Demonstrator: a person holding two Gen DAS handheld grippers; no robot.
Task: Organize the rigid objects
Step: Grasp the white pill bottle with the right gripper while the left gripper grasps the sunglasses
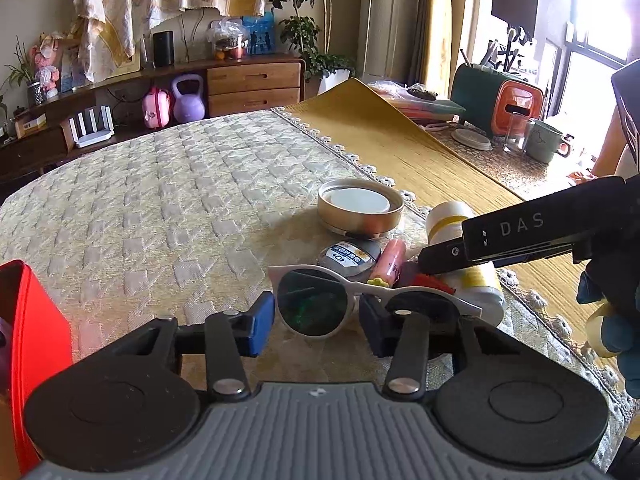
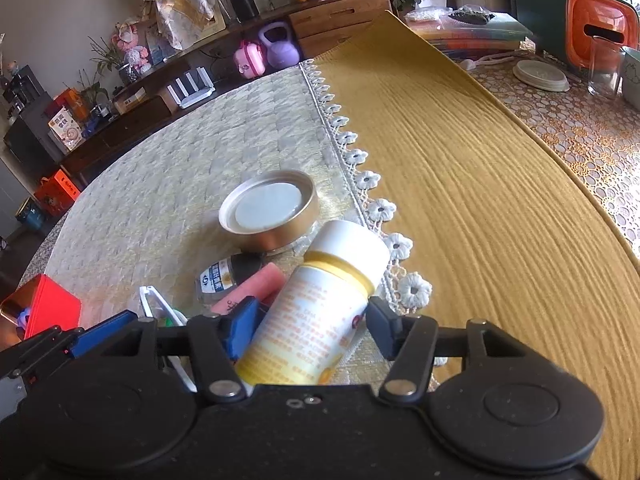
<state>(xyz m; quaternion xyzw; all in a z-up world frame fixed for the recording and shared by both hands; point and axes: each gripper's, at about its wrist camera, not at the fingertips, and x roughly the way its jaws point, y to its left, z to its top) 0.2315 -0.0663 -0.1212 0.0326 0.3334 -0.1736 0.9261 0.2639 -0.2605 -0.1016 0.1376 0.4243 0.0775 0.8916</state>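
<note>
The left gripper [image 1: 316, 322] brackets one lens of the white-framed sunglasses [image 1: 320, 304] lying on the table [image 1: 160, 200]; its blue pads sit just beside the rim, and contact cannot be told. The right gripper [image 2: 308, 328] stands half open around a white and yellow bottle [image 2: 320, 304] lying tilted; the left pad touches it, the right stands apart. A gold lid [image 2: 270, 212] rests beyond.

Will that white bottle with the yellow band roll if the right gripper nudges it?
Probably: the white bottle lies on its side between the right gripper's pads, round-bodied. Its glossy label looks slippery. The sunglasses and pink tube beside it may block rolling.
</note>
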